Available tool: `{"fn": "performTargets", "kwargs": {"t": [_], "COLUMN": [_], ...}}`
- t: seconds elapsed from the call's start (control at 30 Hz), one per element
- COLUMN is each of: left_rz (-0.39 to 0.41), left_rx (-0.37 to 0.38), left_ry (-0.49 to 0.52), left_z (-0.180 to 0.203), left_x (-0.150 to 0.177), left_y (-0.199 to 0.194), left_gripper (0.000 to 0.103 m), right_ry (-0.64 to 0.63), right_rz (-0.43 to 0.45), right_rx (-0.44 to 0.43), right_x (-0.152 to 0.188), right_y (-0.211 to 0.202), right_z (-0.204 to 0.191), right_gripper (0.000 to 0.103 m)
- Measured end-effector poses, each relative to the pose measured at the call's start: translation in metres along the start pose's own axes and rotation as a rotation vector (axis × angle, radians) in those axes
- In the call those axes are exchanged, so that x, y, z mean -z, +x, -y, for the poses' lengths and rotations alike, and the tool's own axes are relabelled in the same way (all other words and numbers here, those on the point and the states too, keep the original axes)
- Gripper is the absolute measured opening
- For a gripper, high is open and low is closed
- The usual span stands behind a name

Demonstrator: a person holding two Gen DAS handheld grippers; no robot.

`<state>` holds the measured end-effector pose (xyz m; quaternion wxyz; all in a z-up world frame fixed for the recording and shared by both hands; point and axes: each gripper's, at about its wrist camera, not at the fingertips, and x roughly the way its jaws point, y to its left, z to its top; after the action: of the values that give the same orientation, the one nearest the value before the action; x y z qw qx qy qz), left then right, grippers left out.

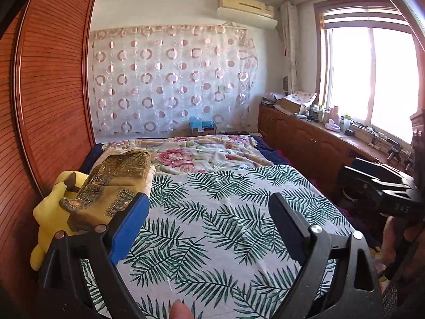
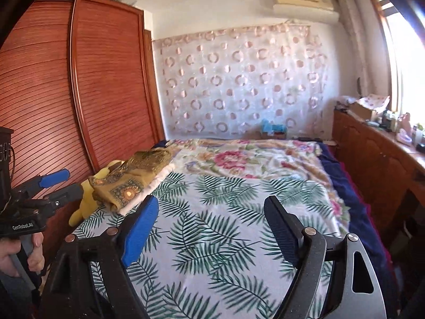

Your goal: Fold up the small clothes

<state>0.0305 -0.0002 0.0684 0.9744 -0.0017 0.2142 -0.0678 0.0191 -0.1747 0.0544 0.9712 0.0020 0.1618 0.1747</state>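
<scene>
The left hand-held gripper (image 1: 209, 212) hovers over the bed, jaws spread wide, grasping nothing; the right hand-held gripper (image 2: 212, 218) is likewise splayed and empty above the palm-leaf printed white sheet (image 2: 212, 226). The olive-gold patterned cloth (image 2: 132, 183) lies bunched on a white folded cloth (image 2: 159, 183) at the bed's far left edge, beside a yellow plush toy (image 1: 50, 207). This fits either a pile waiting to be folded or one just set aside; the pictures cannot settle which.
</scene>
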Motion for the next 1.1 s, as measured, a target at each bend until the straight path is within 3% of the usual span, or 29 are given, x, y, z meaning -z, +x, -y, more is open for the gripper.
{"fn": "performTargets", "kwargs": {"t": [0.47,0.93,1.1], "left_rz": [0.063,0.121,0.111], "left_rx": [-0.003,-0.139,-0.138], "left_ry": [0.014,-0.001,-0.010], "left_z": [0.031,0.017,0.013], "left_x": [-0.022,-0.019,-0.015], "left_y": [-0.039,-0.054,-0.050], "left_gripper": [0.092,0.092,0.092], "right_ry": [-0.004,0.011,0.006], "right_rz": [0.090,0.117,0.112], "right_rx": [0.022,0.070,0.069], "right_x": [0.015,0.027,0.027], "right_y": [-0.047,-0.047,-0.046], "right_z": [-0.026,-0.024,-0.025], "right_gripper": [0.083,0.083,0.083]}}
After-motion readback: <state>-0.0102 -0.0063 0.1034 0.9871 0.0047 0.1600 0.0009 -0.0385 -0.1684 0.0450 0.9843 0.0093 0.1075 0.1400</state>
